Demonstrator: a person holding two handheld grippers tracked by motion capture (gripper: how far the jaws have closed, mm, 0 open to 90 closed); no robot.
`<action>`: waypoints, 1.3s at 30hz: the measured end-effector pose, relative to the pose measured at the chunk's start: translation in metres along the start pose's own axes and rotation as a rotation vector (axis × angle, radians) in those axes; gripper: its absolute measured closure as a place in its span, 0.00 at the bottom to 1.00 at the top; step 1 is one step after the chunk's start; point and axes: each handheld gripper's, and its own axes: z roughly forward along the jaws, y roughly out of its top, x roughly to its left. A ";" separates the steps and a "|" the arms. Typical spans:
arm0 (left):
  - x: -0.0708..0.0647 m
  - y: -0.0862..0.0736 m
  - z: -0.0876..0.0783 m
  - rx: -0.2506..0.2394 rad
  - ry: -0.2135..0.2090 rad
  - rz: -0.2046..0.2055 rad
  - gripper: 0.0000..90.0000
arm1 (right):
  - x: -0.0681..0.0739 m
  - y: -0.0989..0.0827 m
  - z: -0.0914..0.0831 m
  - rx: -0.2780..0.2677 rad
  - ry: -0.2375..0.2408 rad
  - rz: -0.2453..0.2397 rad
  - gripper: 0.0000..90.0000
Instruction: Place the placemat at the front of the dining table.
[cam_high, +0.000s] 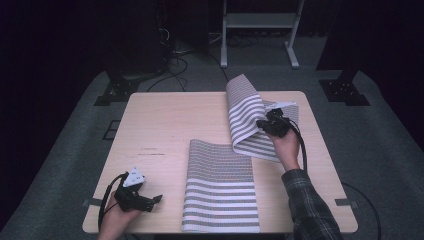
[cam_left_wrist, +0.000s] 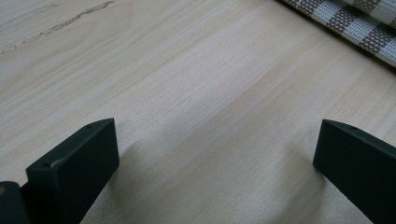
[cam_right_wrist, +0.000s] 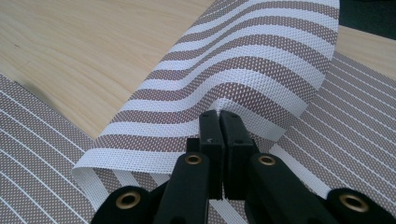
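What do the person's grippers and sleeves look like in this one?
Both are black two-jaw tools with trailing black cables. The left gripper carries a grey three-cornered plate; the right gripper shows brass-coloured rivets on its linkage. A dark plaid sleeve covers the right forearm.

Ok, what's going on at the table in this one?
A person is folding a striped mat on a wooden table. The right gripper is clamped on the mat's far edge and has that end lifted and curled over, while the near part lies flat. The left gripper rests open on bare table beside the mat, touching nothing.
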 end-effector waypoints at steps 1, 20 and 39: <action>0.000 0.000 0.000 0.000 0.001 0.000 0.00 | 0.002 0.002 0.001 -0.001 -0.004 -0.006 0.98; 0.001 0.000 0.000 0.004 -0.008 0.012 0.00 | 0.061 0.028 0.033 0.004 0.035 -0.050 0.98; 0.000 -0.001 -0.001 0.003 -0.016 0.017 0.00 | 0.106 0.050 0.066 0.026 0.092 -0.125 0.98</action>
